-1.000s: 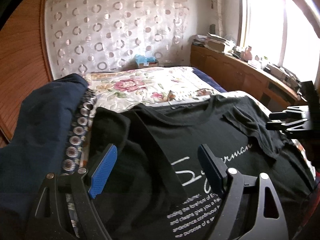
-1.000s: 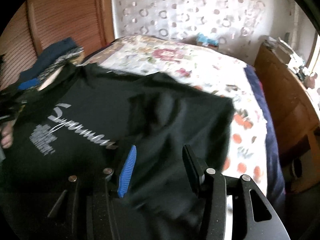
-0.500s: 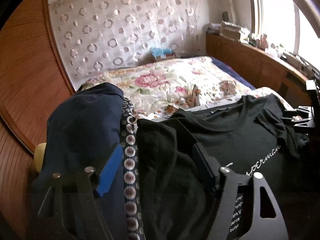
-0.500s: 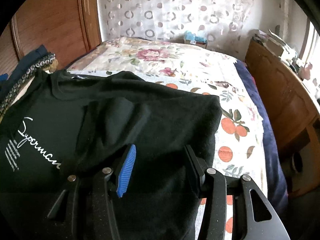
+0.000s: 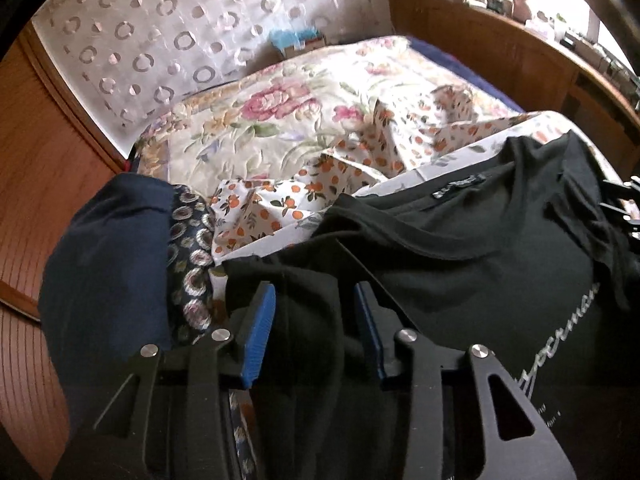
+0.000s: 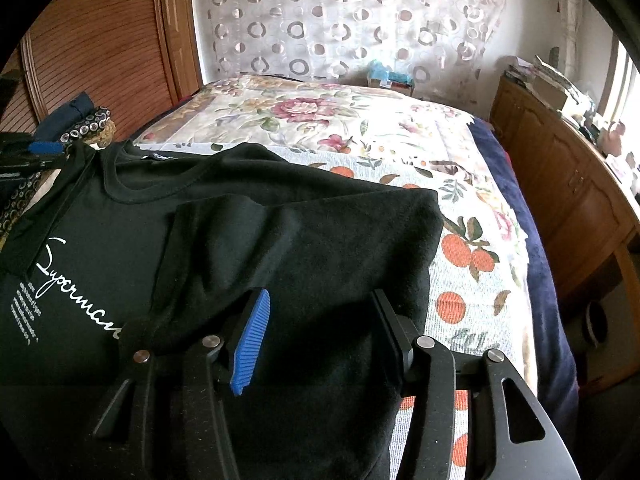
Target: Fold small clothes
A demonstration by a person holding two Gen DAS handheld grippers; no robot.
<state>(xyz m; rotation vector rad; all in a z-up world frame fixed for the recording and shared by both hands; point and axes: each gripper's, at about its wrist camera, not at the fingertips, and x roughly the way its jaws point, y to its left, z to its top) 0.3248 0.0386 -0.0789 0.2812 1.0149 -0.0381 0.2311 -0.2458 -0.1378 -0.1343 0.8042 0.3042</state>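
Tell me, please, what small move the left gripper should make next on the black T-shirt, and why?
Probably finish closing. The left gripper straddles a raised fold of the black T-shirt at its sleeve side, and its jaws are closing with the cloth between them, though a gap still shows beside the blue pad. The right gripper sits over the opposite sleeve, so a firm pinch here likely comes before folding inward.

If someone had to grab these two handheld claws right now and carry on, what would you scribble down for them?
Left gripper: jaws closing around the bunched sleeve side of the black T-shirt; the pads don't look tight on it yet.
Right gripper: part open over the shirt's other sleeve, which is already folded in over the chest; whether it pinches cloth I cannot tell.
Shirt lies print-up on the orange-print sheet, on the bed. A dark blue garment sits beside it.
Left to do: fold in the left side, then fold the body up.
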